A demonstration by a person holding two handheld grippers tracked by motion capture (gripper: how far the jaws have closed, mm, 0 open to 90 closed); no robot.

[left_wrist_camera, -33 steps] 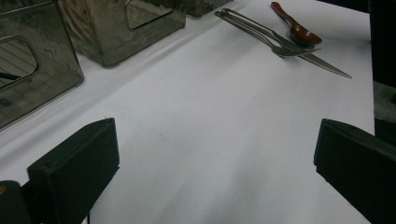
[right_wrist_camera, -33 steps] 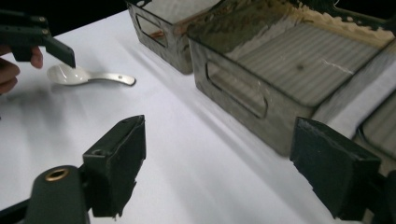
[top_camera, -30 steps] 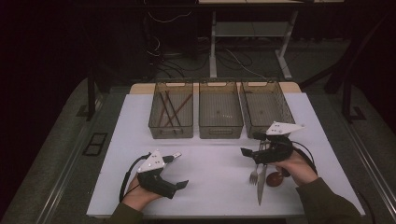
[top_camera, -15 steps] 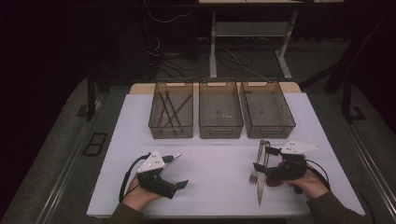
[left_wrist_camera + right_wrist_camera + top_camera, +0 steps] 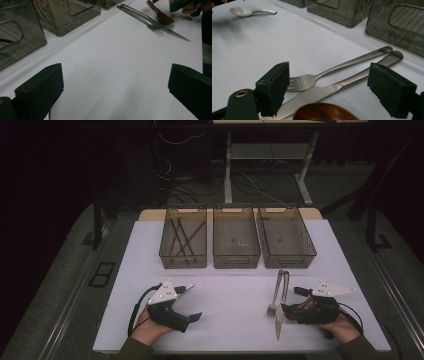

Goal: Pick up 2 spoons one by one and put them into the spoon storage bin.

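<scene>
A steel fork (image 5: pixel 276 292) and a steel knife (image 5: pixel 281 312) lie side by side at the front right of the white table (image 5: pixel 235 290). My right gripper (image 5: pixel 291 300) is open beside them, jaws pointing left. In the right gripper view its jaws (image 5: pixel 329 82) stand wide on either side of the fork (image 5: pixel 332 72) and knife (image 5: pixel 342 86) without touching them. A brown wooden spoon (image 5: pixel 324 113) lies just below. My left gripper (image 5: pixel 186 306) rests open at the front left, and in the left gripper view (image 5: pixel 115 92) its jaws hold nothing.
Three clear bins stand in a row at the back: the left bin (image 5: pixel 183 237) holds brown sticks, the middle bin (image 5: pixel 236 237) and right bin (image 5: pixel 286 237) look bare. A white spoon (image 5: pixel 244 11) lies near the left hand.
My right gripper has dropped lower and come toward the table's front right, beside the fork and knife. The left gripper has stayed put.
</scene>
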